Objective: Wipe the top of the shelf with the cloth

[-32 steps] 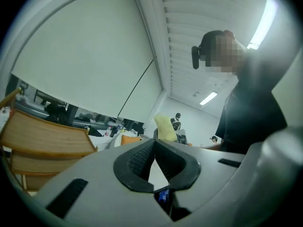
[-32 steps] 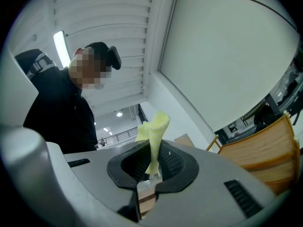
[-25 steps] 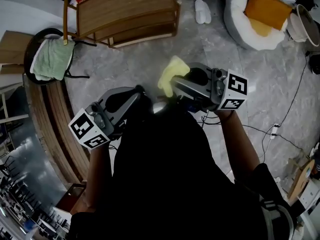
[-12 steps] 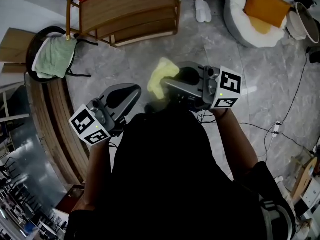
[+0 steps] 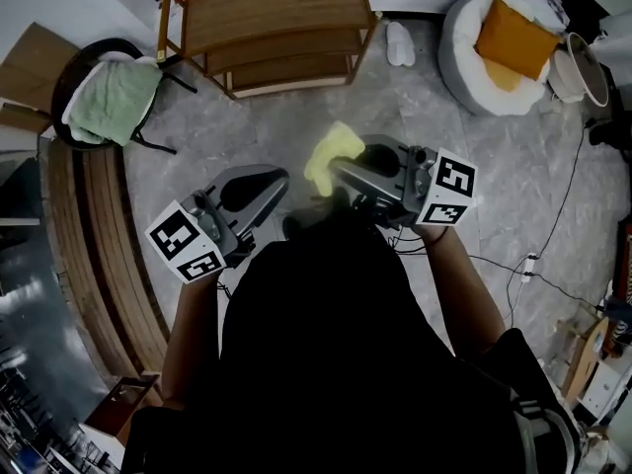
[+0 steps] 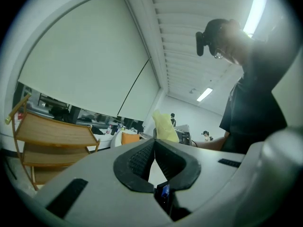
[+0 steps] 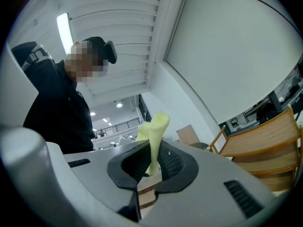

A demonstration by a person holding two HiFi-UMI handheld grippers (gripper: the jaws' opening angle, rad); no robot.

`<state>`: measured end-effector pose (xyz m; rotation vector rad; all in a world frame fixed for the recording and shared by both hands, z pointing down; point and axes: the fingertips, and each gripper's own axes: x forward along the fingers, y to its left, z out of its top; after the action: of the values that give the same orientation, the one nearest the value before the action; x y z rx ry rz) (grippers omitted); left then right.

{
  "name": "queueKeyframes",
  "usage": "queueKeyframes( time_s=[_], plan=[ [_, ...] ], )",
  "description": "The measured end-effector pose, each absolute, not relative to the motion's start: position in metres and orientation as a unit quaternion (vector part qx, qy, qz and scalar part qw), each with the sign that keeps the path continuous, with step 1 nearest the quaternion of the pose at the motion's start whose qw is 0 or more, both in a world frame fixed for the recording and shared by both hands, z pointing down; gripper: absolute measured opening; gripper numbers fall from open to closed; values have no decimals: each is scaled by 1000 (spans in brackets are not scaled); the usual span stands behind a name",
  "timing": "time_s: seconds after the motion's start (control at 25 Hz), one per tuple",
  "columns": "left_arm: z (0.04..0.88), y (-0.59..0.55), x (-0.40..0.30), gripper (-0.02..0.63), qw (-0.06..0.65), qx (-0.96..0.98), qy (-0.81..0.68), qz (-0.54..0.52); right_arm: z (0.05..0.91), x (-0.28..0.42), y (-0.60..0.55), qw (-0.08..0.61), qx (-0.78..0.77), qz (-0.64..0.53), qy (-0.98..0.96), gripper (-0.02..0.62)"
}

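The cloth (image 7: 154,131) is pale yellow and crumpled, pinched at its lower end between the jaws of the right gripper (image 7: 152,150), with the rest standing up out of them. The shelf (image 5: 272,8) is a light wooden three-tier unit, upright on the grey floor and well apart from the cloth.

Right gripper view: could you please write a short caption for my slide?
The right gripper, jaws shut on a yellow cloth, is raised with the wooden shelf at the right.
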<state>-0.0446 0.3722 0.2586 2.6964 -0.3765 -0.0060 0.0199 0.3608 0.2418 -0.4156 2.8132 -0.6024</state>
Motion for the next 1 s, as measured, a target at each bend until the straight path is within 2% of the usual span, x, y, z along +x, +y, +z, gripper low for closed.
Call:
queueKeyframes(
  time_s=[0.4,1.0],
  plan=[
    [263,389,-94,12,204,972,-114,-9,246,-21,378,119,-169,-199,958,46],
    [265,387,-80,12,195,979,-53,-8,247,0,392,115,-240,-184,946,46]
  ],
)
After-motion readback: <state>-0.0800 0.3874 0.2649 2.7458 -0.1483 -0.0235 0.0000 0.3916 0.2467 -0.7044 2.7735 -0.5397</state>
